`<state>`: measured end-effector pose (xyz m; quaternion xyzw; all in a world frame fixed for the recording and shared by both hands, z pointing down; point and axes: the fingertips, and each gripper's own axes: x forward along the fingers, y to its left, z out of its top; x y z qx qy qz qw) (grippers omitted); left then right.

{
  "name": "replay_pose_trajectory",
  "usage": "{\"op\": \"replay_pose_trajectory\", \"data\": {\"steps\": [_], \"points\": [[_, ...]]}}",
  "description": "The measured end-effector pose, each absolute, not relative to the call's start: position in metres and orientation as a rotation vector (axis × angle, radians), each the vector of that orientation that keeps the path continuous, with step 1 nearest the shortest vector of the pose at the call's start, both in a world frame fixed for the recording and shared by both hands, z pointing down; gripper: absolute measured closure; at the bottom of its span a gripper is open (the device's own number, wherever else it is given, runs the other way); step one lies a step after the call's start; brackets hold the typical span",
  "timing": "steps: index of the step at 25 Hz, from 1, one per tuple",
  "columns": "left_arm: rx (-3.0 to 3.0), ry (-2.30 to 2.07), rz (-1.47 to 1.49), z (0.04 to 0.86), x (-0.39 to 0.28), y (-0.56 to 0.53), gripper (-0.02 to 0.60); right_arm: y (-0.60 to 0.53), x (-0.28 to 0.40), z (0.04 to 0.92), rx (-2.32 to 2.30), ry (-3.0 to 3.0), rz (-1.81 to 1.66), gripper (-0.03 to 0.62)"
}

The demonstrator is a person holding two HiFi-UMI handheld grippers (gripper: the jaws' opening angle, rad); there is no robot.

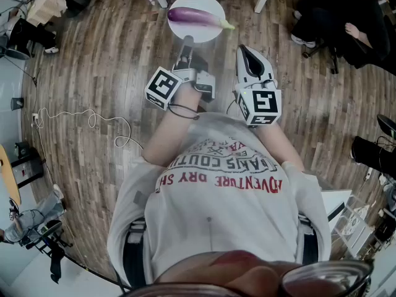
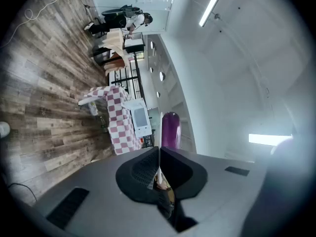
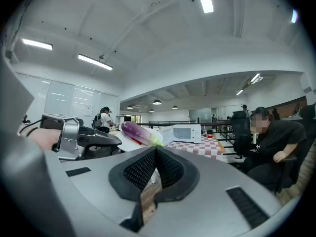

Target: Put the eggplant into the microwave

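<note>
A purple eggplant (image 1: 195,16) lies on a round white plate (image 1: 210,2) held out above the wooden floor. My left gripper (image 1: 187,42) is shut on the plate's near rim. In the left gripper view the plate (image 2: 159,132) shows edge-on as a thin white line between the jaws, with the eggplant (image 2: 171,130) just past it. My right gripper (image 1: 243,49) hovers to the right of the plate, shut and holding nothing. The white microwave (image 3: 185,131) stands ahead on a red-checked table (image 3: 217,144), beyond the eggplant (image 3: 138,132) in the right gripper view.
The microwave (image 2: 139,117) sits on the checked table (image 2: 116,122) some way ahead. A person in black (image 3: 271,142) sits on a chair at the right. Another person (image 3: 103,120) stands far back. A white cable (image 1: 86,119) trails over the floor at the left.
</note>
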<state>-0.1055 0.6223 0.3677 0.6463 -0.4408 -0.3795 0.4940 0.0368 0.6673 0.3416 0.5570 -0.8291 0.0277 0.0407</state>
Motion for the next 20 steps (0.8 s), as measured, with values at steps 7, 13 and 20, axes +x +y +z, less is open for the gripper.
{"op": "replay_pose_trajectory", "data": {"steps": [7, 13, 20], "points": [[1.549, -1.068, -0.937, 0.373, -0.105, 0.624, 0.552, 0.667, 0.035, 0.346, 1.684, -2.551, 0.088, 0.569], [1.538, -1.085, -0.951, 0.375, -0.107, 0.626, 0.552, 0.667, 0.037, 0.348, 1.686, -2.598, 0.136, 0.569], [1.478, -1.091, -0.928, 0.394, -0.124, 0.574, 0.551, 0.605, 0.02, 0.372, 1.655, -2.575, 0.256, 0.569]]}}
